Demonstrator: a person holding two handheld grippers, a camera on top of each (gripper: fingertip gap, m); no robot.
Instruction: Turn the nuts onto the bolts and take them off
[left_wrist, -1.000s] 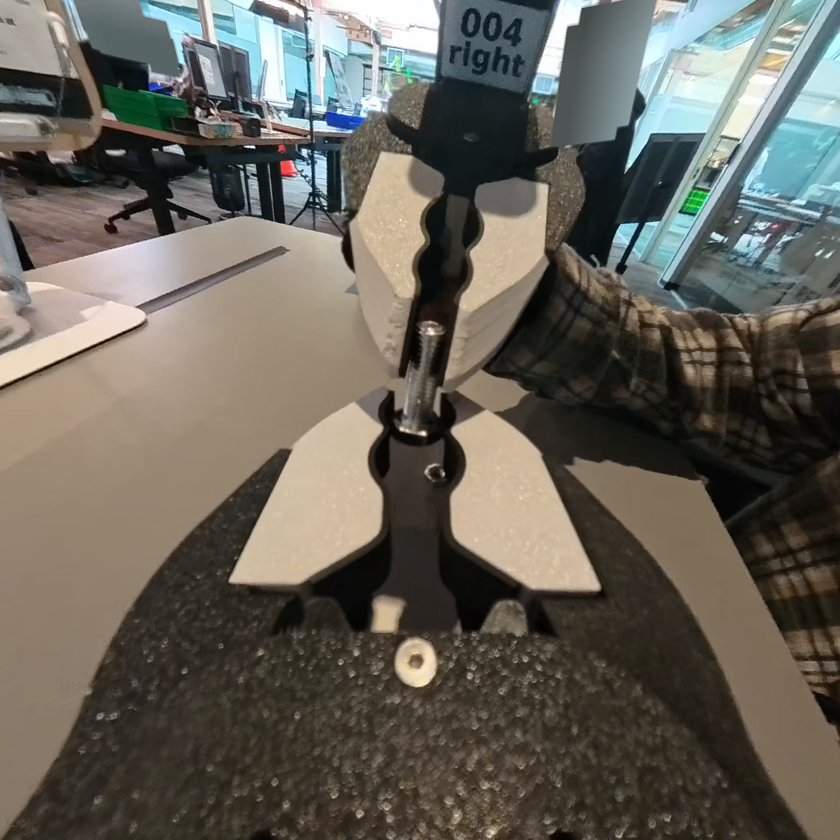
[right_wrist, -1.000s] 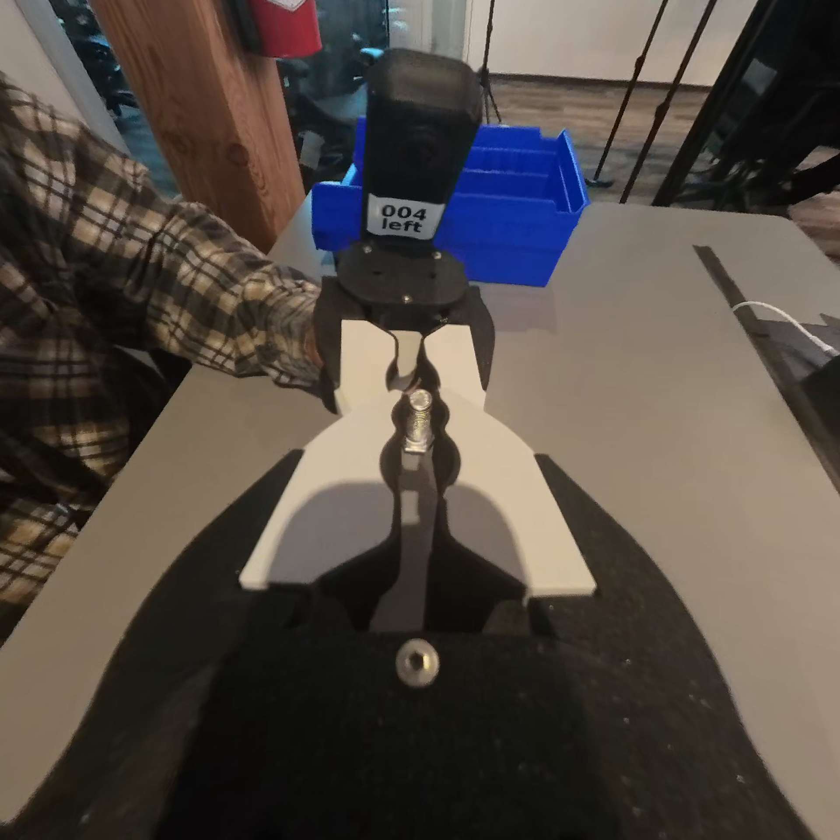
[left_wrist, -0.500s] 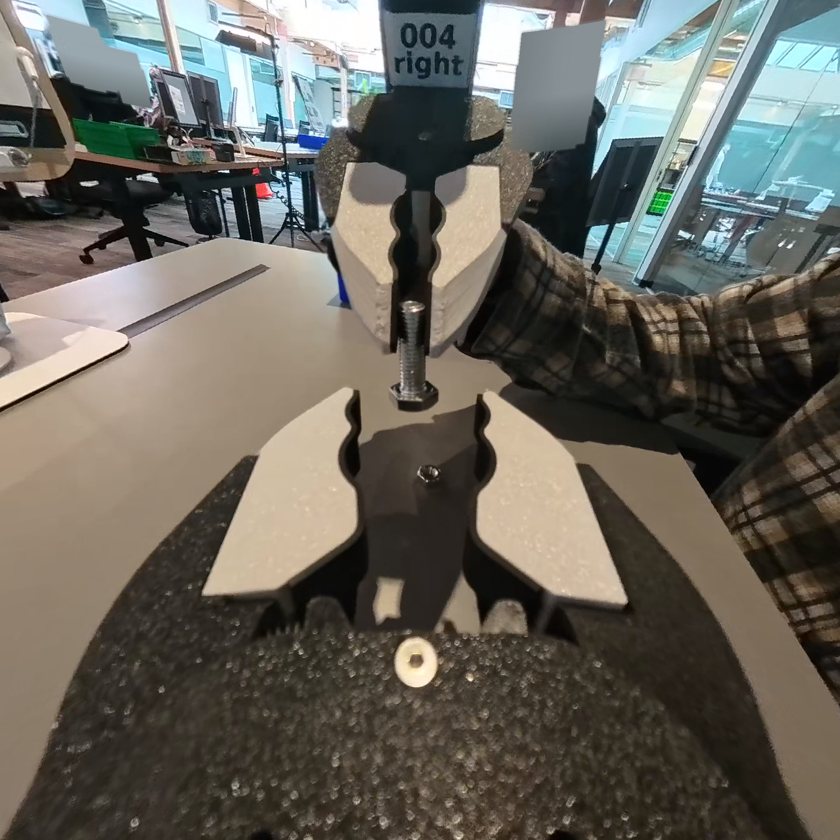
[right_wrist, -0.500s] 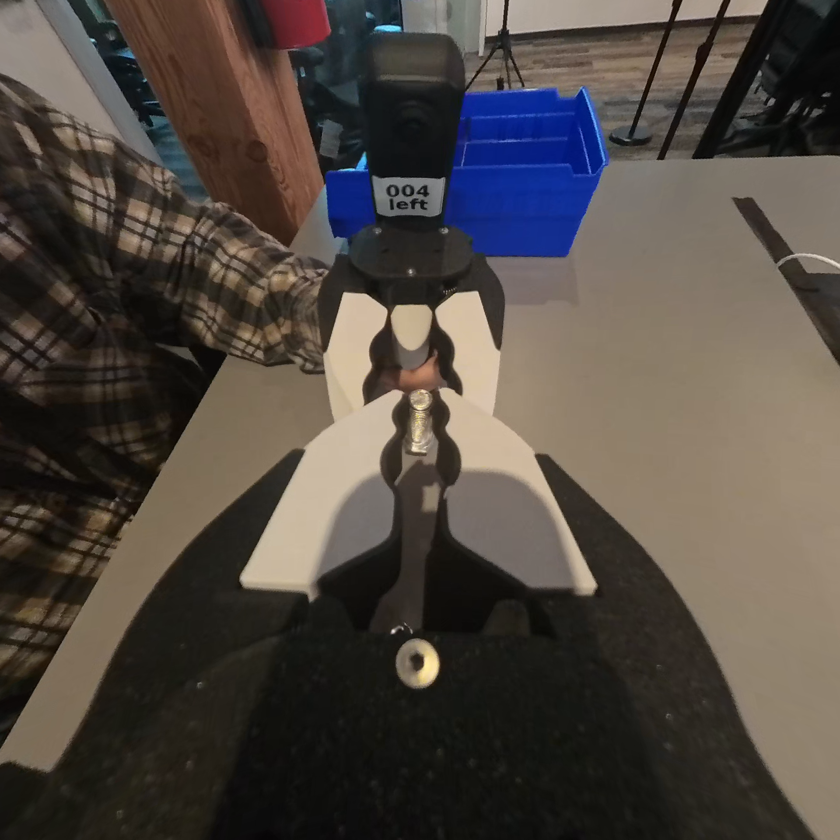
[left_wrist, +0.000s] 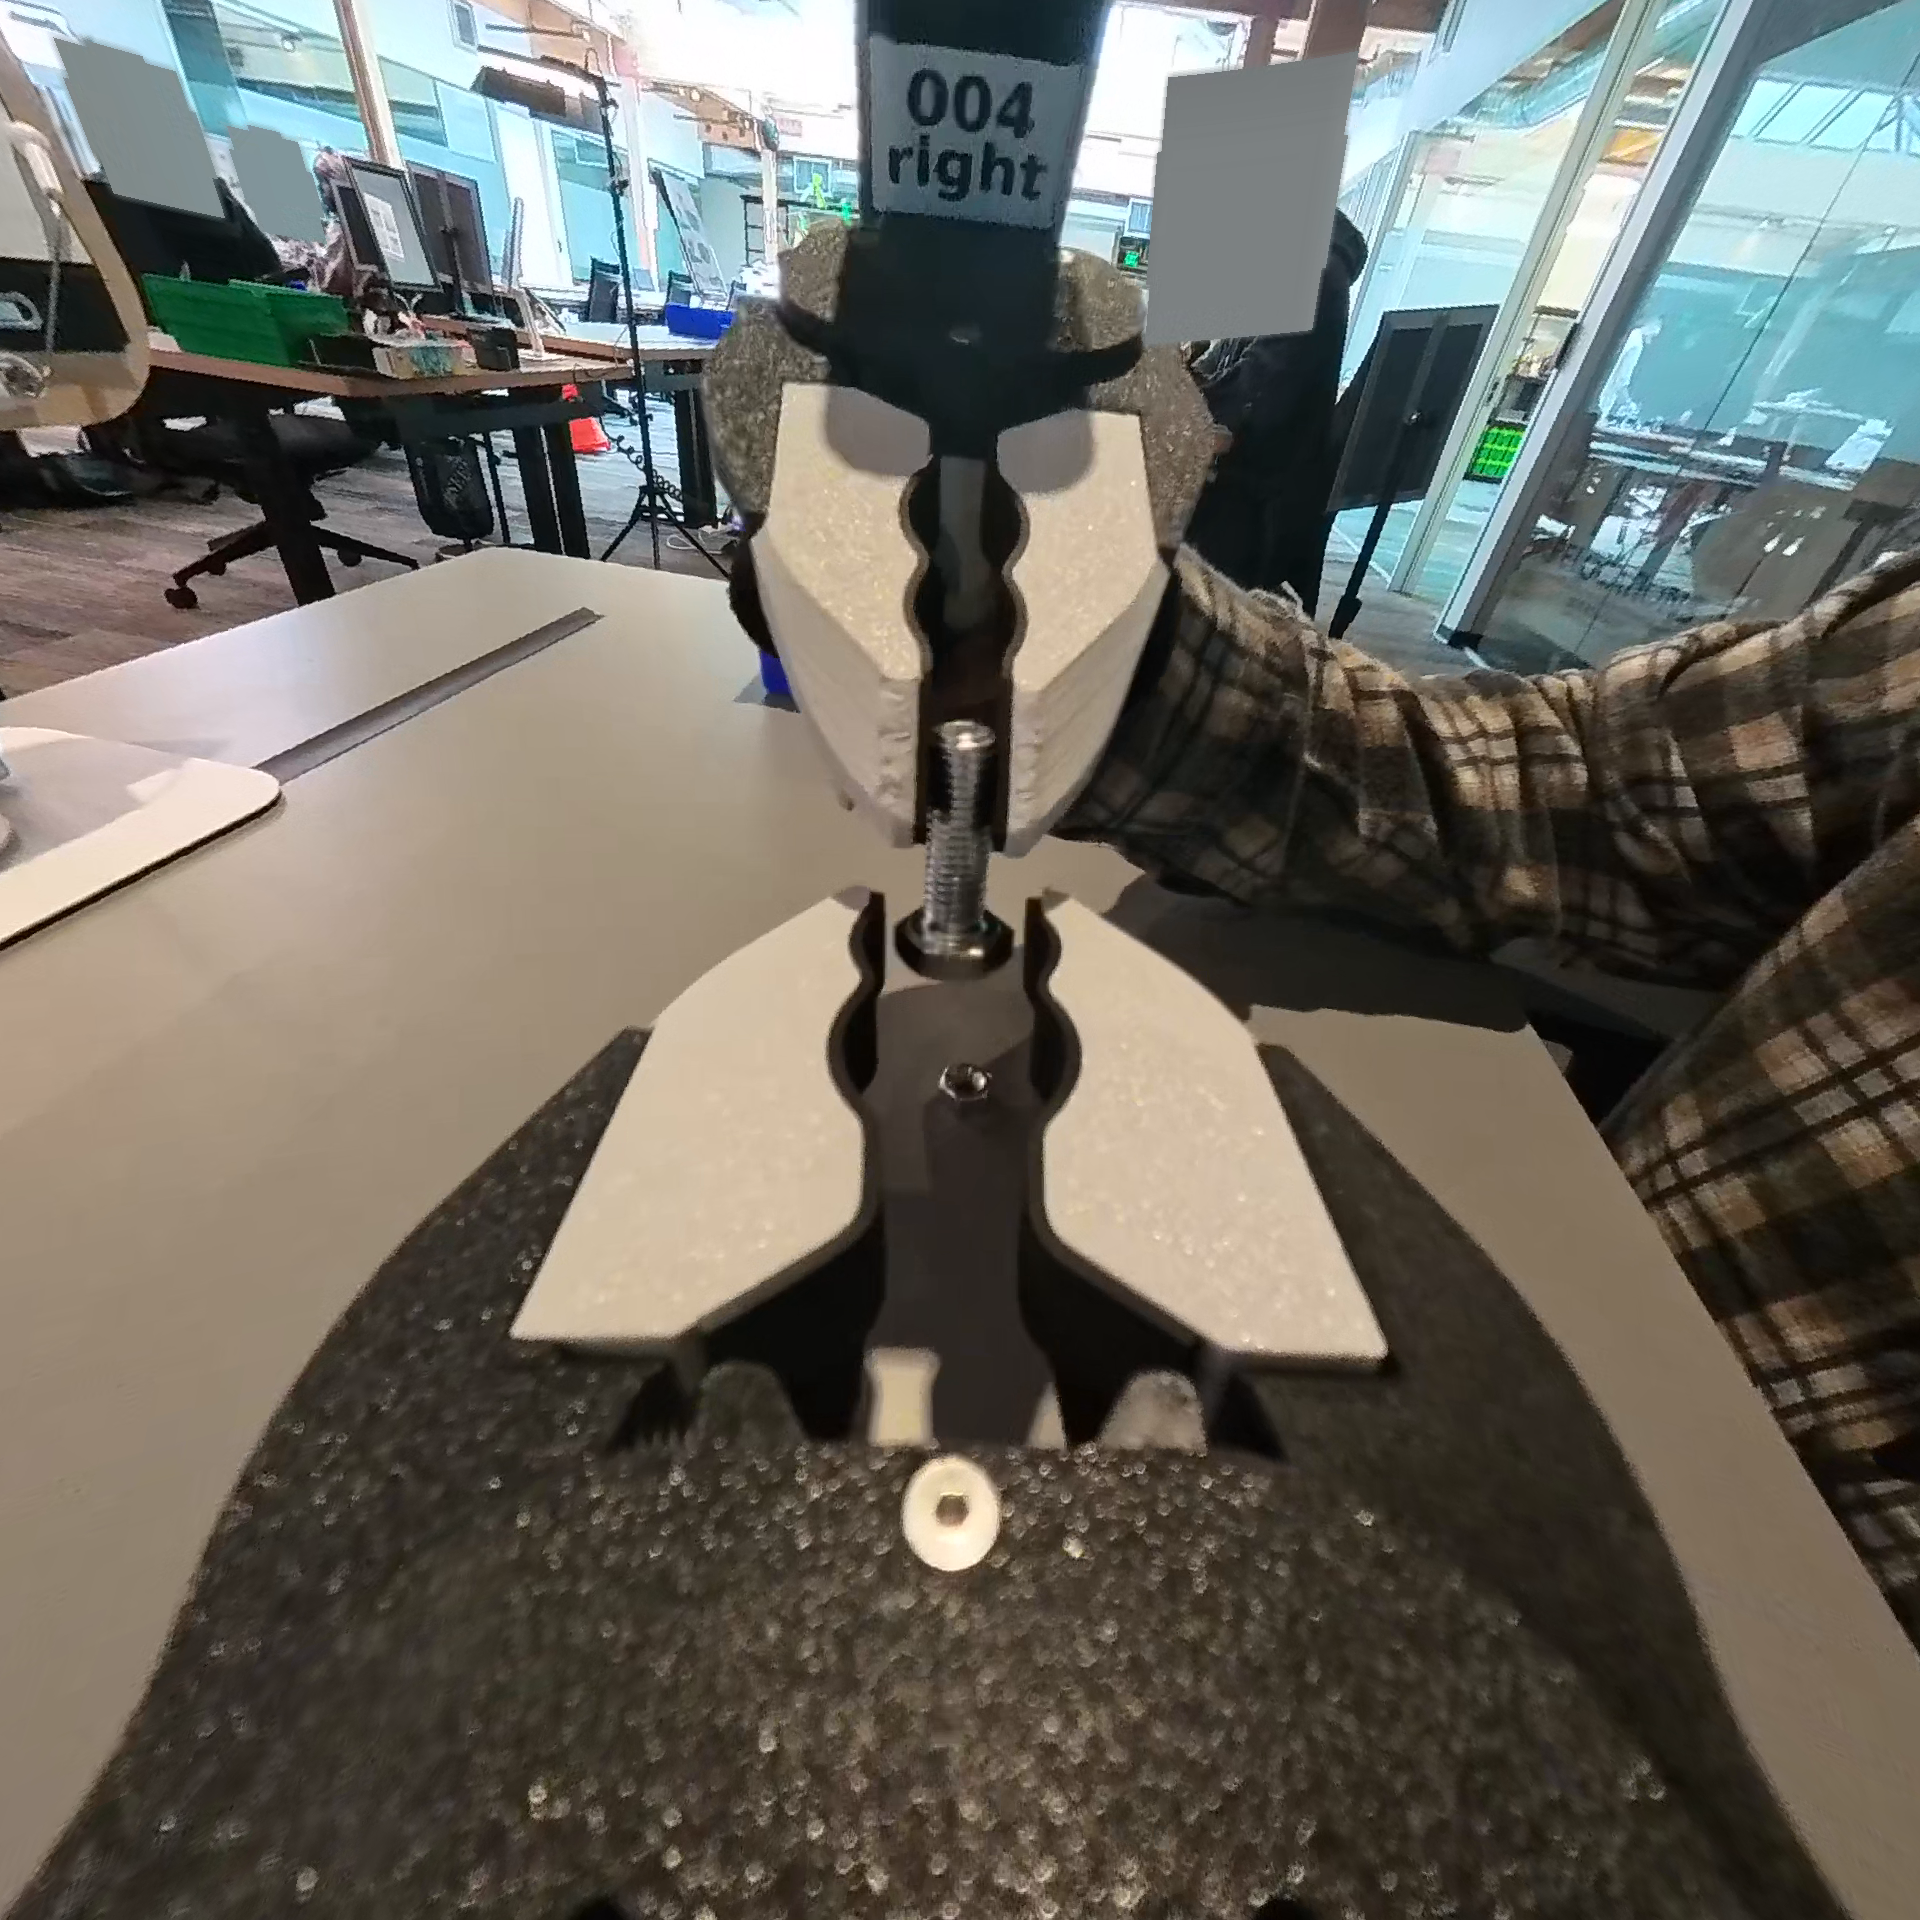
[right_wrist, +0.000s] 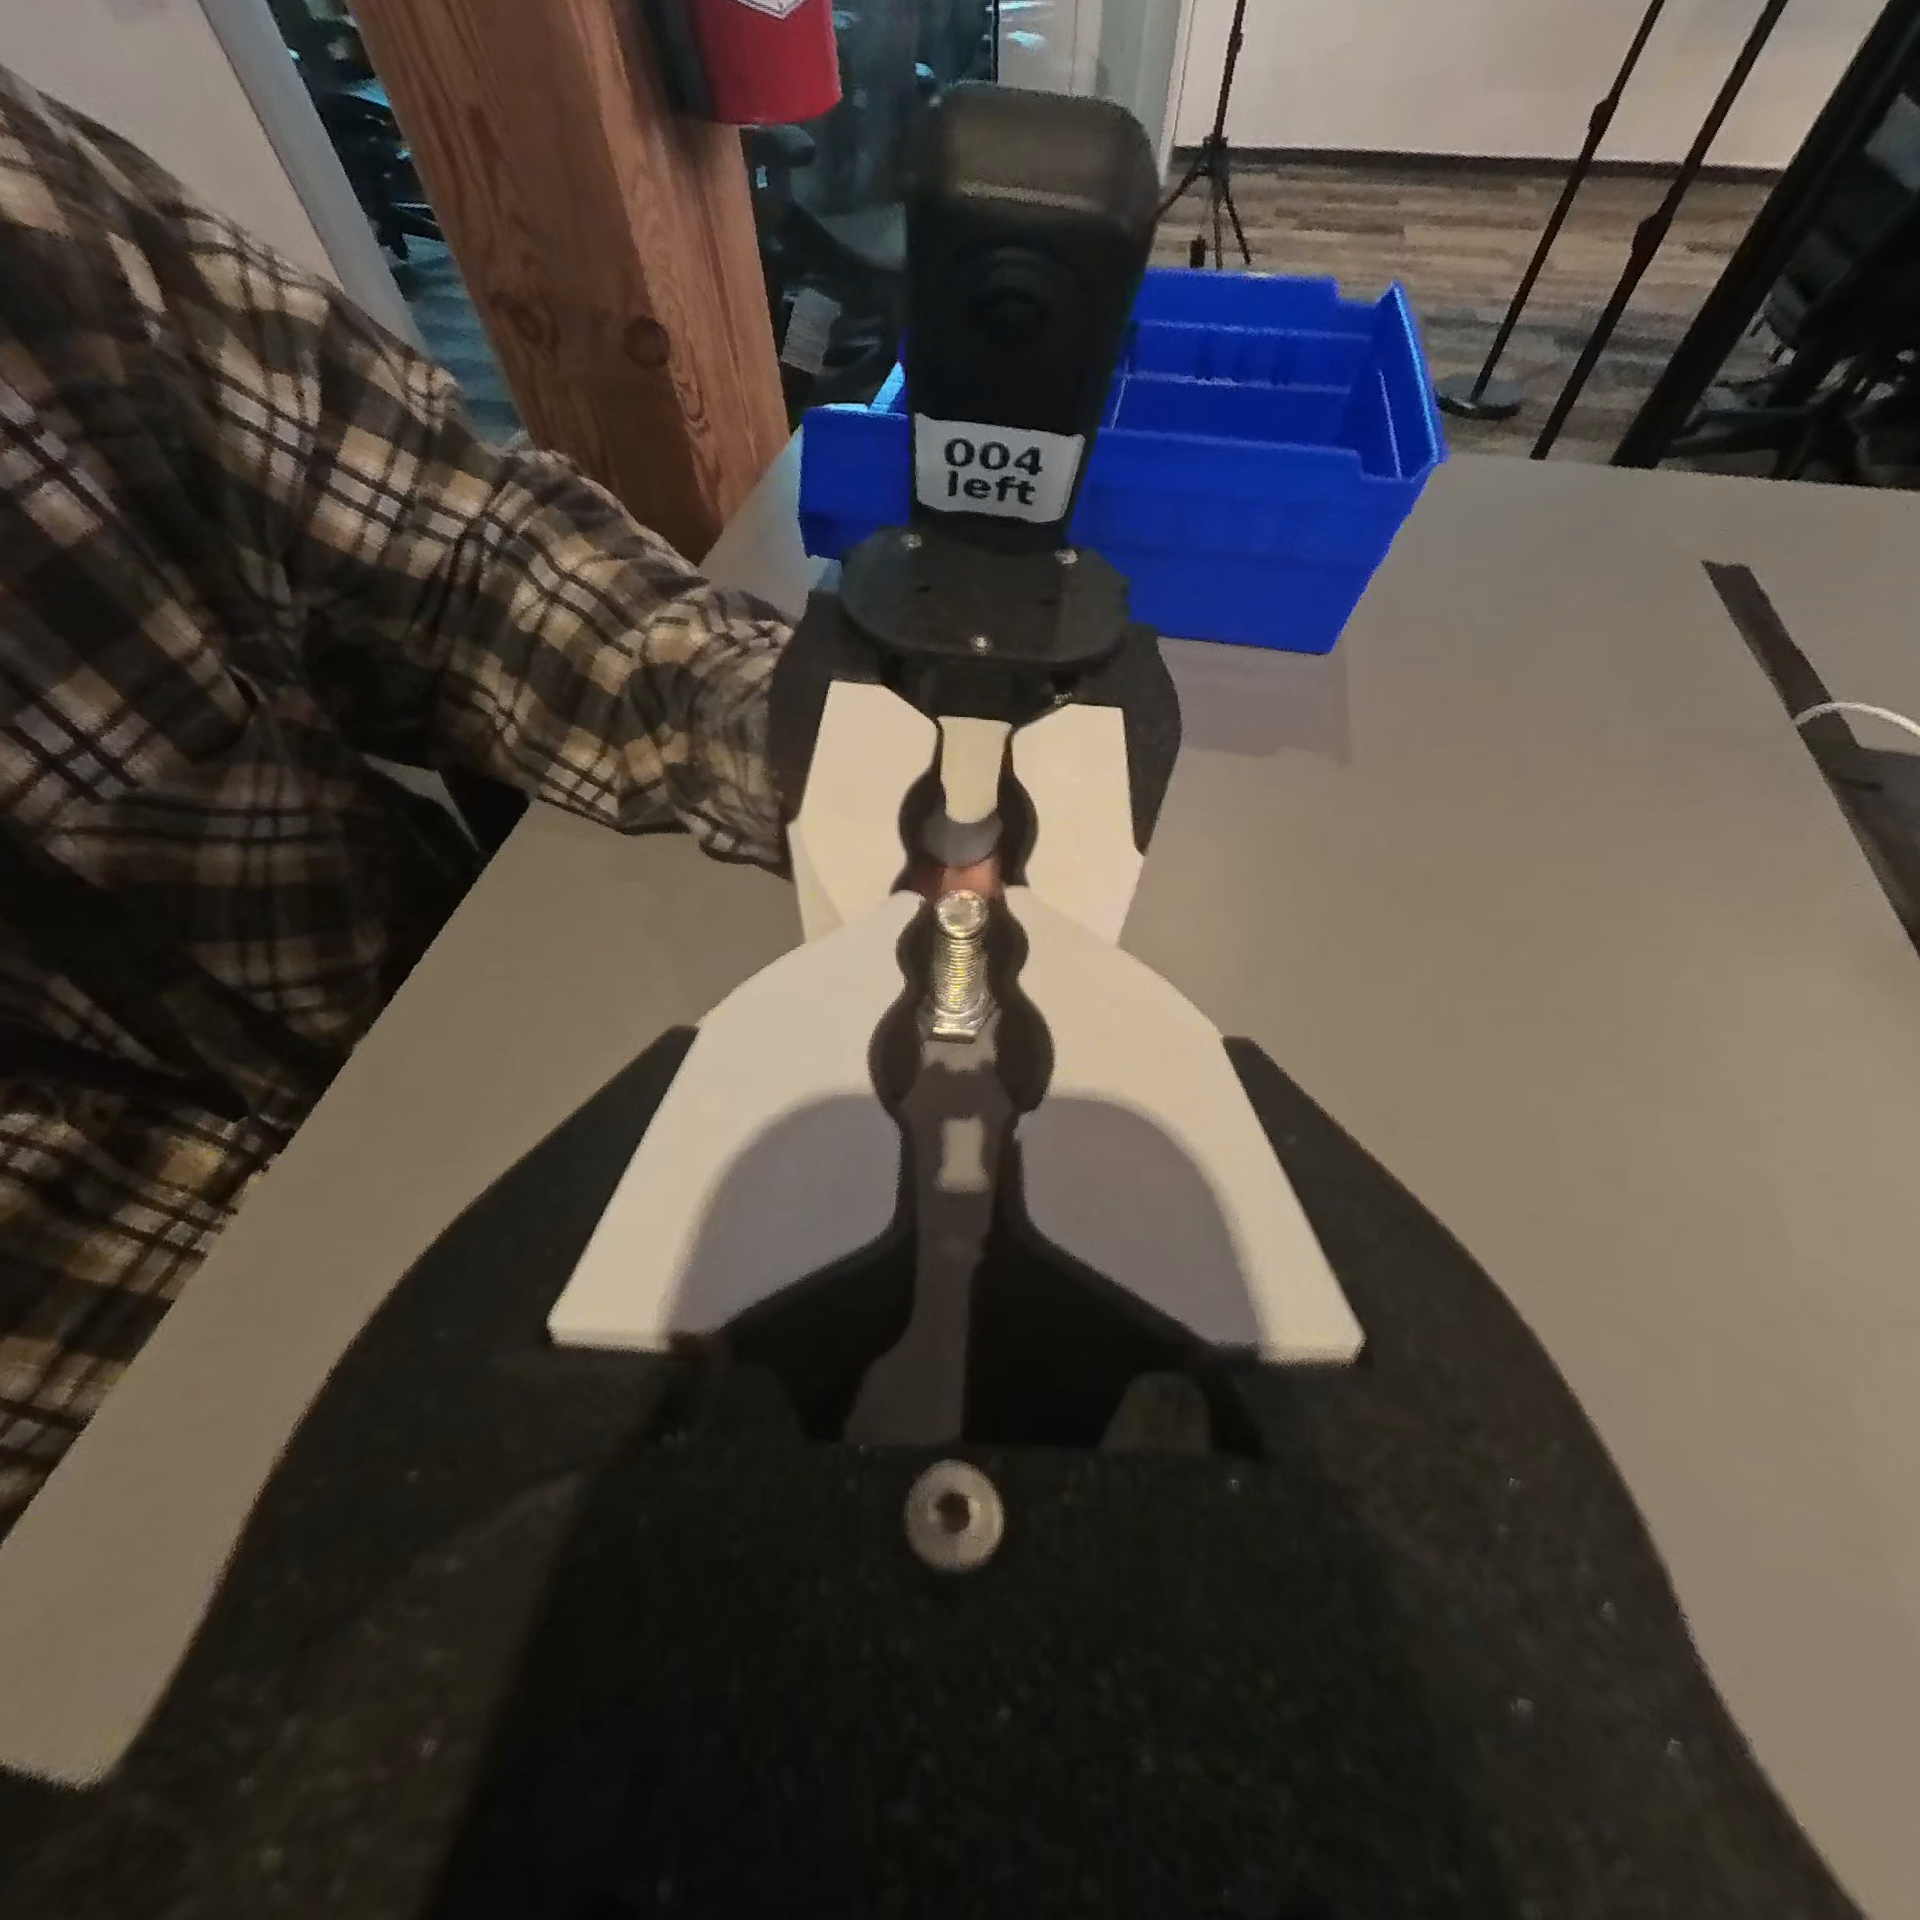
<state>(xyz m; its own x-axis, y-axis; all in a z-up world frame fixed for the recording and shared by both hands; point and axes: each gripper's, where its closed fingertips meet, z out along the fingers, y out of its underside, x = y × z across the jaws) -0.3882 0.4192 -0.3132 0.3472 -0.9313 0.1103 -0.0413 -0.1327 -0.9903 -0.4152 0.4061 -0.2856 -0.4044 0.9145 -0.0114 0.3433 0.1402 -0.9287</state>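
**A:** What's changed on your side?

**B:** My left gripper (left_wrist: 954, 914) was spread wide half a second ago. It has narrowed, and its fingers now flank the nut (left_wrist: 954, 943) with thin gaps either side, gripping nothing.

**A:** Room to move?

**B:** The grey table (left_wrist: 416, 935) runs wide on one side, and its edge passes close under the plaid sleeve (left_wrist: 1455, 790). A blue bin (right_wrist: 1247, 540) sits behind the left gripper.

**A:** The other claw?

**B:** My right gripper (right_wrist: 961, 914) is clamped on the bolt (right_wrist: 958, 971), and the nut sits on its far end.

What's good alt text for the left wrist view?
The far right gripper clamps a silver threaded bolt pointing at the camera; the near left gripper stands open either side of its silver hex nut, above a grey table.
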